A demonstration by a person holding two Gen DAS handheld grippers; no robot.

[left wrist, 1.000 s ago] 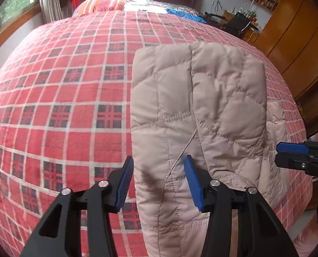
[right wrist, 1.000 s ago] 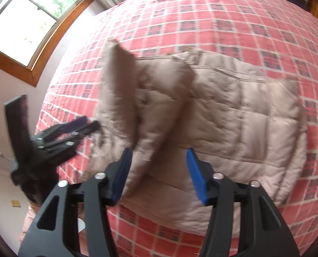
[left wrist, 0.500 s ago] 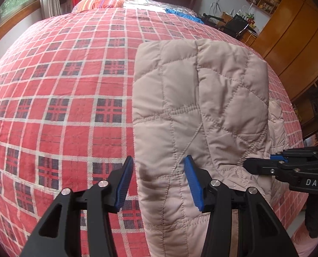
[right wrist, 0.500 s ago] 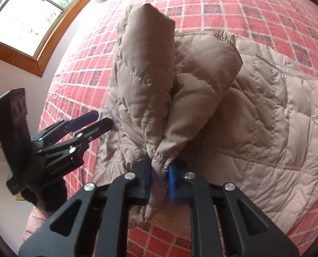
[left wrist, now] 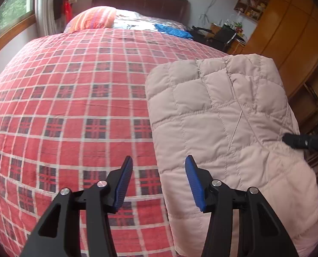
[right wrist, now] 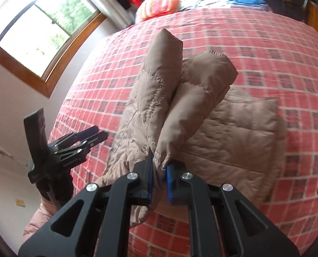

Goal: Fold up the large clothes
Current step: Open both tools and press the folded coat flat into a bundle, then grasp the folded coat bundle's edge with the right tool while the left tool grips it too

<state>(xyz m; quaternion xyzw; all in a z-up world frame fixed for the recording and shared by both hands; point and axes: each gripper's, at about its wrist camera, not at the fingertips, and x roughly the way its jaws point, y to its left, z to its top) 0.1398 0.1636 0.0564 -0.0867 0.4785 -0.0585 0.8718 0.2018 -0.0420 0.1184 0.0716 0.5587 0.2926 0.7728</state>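
A beige quilted jacket (left wrist: 218, 117) lies on the red plaid bedspread (left wrist: 73, 107), near the bed's right side. My left gripper (left wrist: 157, 184) hovers open over the jacket's near left edge, nothing between its blue pads. In the right wrist view my right gripper (right wrist: 159, 171) is shut on a bunched fold of the jacket (right wrist: 233, 132), and that fold stands lifted above the flat part. The right gripper's tip (left wrist: 296, 141) shows at the jacket's right edge in the left wrist view. The left gripper (right wrist: 86, 137) appears open at the left of the right wrist view.
A striped orange pillow (left wrist: 92, 18) and a blue cloth (left wrist: 172, 31) lie at the head of the bed by a dark headboard (left wrist: 141, 2). Wooden wardrobes (left wrist: 291, 32) stand to the right. A window (right wrist: 41, 27) is on the left wall.
My right gripper closed on a fold of the jacket and raised it. The left gripper stayed open and shifted slightly left of the jacket's edge.
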